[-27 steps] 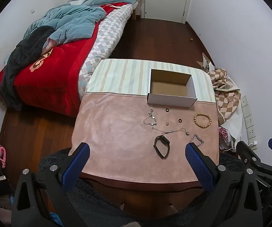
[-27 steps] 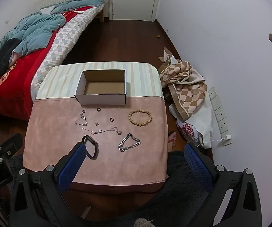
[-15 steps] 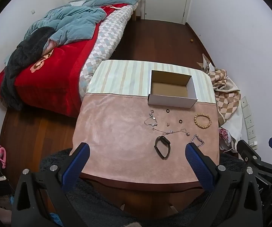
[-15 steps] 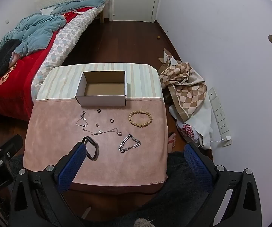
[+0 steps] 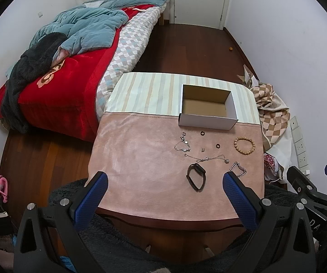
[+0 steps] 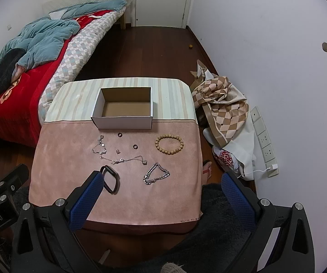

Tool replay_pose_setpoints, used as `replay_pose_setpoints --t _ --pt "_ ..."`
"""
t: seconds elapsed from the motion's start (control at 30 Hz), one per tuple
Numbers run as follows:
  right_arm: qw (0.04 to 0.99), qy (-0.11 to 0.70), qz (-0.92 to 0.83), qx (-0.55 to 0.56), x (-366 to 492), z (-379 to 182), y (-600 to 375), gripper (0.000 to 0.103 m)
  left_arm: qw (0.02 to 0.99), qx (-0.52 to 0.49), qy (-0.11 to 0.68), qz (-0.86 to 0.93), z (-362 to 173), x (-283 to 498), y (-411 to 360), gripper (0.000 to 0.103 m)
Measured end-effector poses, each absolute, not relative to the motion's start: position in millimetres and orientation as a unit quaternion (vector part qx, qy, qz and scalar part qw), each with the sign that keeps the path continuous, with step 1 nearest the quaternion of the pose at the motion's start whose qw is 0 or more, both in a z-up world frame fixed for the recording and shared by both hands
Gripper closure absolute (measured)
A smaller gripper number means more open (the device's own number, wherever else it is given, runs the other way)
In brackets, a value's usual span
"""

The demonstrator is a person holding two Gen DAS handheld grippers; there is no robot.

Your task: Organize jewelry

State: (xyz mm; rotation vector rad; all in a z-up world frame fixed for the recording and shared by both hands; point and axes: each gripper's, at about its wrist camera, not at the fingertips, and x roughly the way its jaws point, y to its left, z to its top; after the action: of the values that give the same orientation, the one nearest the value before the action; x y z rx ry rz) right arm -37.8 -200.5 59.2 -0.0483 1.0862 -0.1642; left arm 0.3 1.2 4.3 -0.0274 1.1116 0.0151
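Observation:
An open white cardboard box [image 5: 206, 121] [image 6: 122, 122], empty inside, stands at the back of a small table. In front of it on the pink cloth [image 5: 140, 159] [image 6: 67, 159] lie a wooden bead bracelet [image 5: 244, 145] [image 6: 169, 144], a silver chain bracelet [image 6: 156, 174] [image 5: 238, 169], a black band [image 5: 196, 177] [image 6: 111, 178], a thin silver necklace [image 6: 127, 159], a silver charm bracelet [image 5: 182, 143] [image 6: 99, 146] and two small dark rings [image 6: 120, 134] [image 6: 135, 146]. My left gripper [image 5: 163, 186] and right gripper [image 6: 159, 186] are both open and empty, held above the table's near edge.
A bed [image 5: 72, 56] with red and blue bedding stands left of the table. Checked fabric and bags [image 6: 222, 104] lie on the floor at the right by the wall sockets [image 6: 263, 141]. A white door [image 6: 163, 0] is at the far end.
Both views have shifted only slightly; the jewelry and box have not moved and both grippers stay open.

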Motion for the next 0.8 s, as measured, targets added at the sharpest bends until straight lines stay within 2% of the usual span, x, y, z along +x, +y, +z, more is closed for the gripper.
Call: replay_pose_setpoints --t 0.8 --pt "0.857 0.508 -0.083 -0.018 -40.3 63.8 -202.3 0.0 0.854 -0.004 0.52 0.005 6.7 -3.2 -4.3 0.0"
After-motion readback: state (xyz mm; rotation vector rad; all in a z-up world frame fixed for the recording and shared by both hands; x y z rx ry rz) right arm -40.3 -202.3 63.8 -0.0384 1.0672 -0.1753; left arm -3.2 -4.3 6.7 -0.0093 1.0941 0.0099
